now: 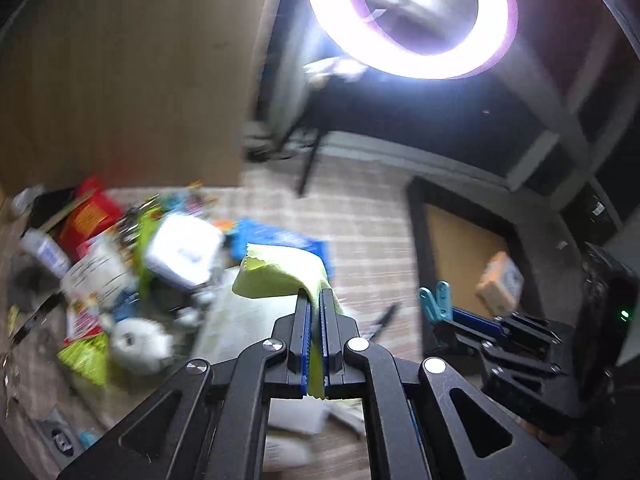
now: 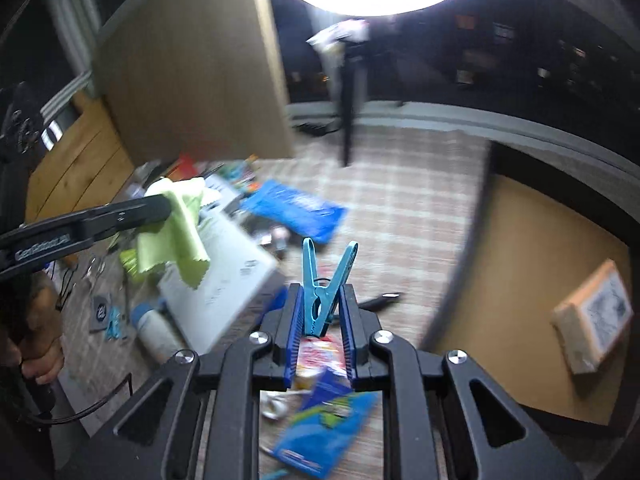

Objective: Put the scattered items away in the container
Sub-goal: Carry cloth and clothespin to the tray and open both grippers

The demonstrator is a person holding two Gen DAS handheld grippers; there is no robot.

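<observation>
My left gripper (image 1: 315, 300) is shut on a yellow-green cloth (image 1: 276, 276), held above the table; it also shows in the right wrist view (image 2: 160, 210) with the cloth (image 2: 176, 236) hanging from it. My right gripper (image 2: 320, 300) is shut on a teal clothespin (image 2: 324, 284) that sticks up between its fingers; it shows in the left wrist view (image 1: 444, 312) with the clothespin (image 1: 436, 300). The container, a black-rimmed box with a tan floor (image 2: 532, 240), lies to the right and holds a tan packet (image 2: 592, 320). It also shows in the left wrist view (image 1: 460, 248).
A pile of scattered items lies at the left: red packets (image 1: 88, 216), a white box (image 1: 184, 252), a white bottle (image 1: 44, 252), a blue packet (image 2: 296, 208), a white booklet (image 2: 220, 276). A black pen (image 2: 380, 300) lies on the checked tablecloth. A bright ring light (image 1: 412, 16) hangs overhead.
</observation>
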